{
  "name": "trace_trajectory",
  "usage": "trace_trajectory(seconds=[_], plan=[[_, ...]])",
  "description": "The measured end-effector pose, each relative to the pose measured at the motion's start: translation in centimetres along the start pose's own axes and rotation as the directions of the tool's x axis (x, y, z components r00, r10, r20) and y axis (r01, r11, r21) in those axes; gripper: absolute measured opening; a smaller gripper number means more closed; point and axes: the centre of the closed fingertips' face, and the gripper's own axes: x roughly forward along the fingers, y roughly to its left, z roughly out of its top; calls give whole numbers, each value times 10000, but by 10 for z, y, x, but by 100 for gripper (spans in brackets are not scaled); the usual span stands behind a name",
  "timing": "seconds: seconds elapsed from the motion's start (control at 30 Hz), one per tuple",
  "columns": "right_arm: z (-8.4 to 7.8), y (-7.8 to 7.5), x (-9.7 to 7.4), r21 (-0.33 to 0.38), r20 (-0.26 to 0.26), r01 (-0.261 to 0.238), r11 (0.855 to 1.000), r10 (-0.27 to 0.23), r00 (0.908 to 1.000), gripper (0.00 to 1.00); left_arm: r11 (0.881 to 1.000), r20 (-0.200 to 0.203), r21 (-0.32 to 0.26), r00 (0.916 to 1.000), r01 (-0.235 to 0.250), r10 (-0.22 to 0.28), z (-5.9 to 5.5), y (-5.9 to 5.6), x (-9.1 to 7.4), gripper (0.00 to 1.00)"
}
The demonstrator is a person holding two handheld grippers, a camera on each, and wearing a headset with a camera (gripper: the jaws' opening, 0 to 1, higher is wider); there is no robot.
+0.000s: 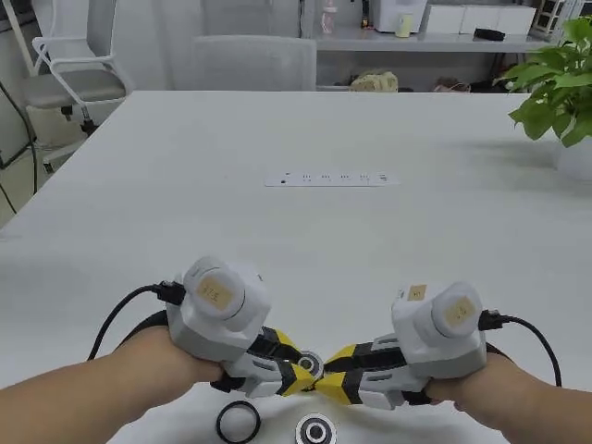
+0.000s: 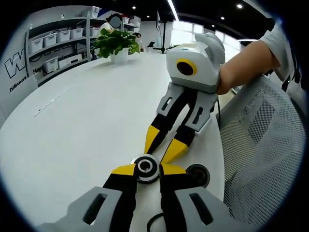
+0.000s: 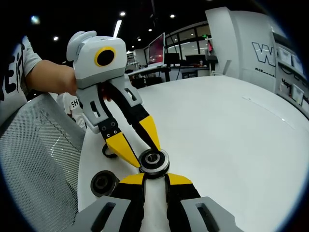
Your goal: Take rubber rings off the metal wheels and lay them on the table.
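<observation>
The left gripper (image 2: 147, 170) has its jaws clamped on either side of a metal wheel (image 1: 310, 363). The right gripper (image 3: 155, 180) sets its jaws at that wheel's rim; whether they grip cannot be told. A loose rubber ring (image 1: 238, 423) and a second wheel (image 1: 316, 431) lie on the surface (image 1: 305, 250) just nearside of the clamped wheel.

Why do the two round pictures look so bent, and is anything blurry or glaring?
Head view: soft even light, straight table edges, faint shadows. Left gripper view: fisheye bows the table; the metal wheel is sharp. Right gripper view: same bowing, bright ceiling lights, no blur.
</observation>
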Motion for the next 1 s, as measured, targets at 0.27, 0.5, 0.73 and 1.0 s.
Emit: trace_trajectory(seconds=[0.27, 0.5, 0.73, 1.0], plan=[[0, -1, 0, 33, 16, 44, 10000, -44, 10000, 12, 9989, -17, 370, 9996, -287, 288, 0, 1, 1, 11], [-1, -1, 0, 173, 11, 67, 9998, -67, 10000, 10, 9977, 132, 427, 9986, -520, 515, 0, 4, 2, 7], [-1, -1, 0, 344, 18, 89, 9994, -90, 10000, 8, 9975, 134, 354, 9981, -609, 604, 0, 5, 2, 7], [-1, -3, -1, 862, 66, 169, 9961, -175, 9998, 1, 9971, 108, 279, 9975, -708, 705, 0, 6, 3, 7]])
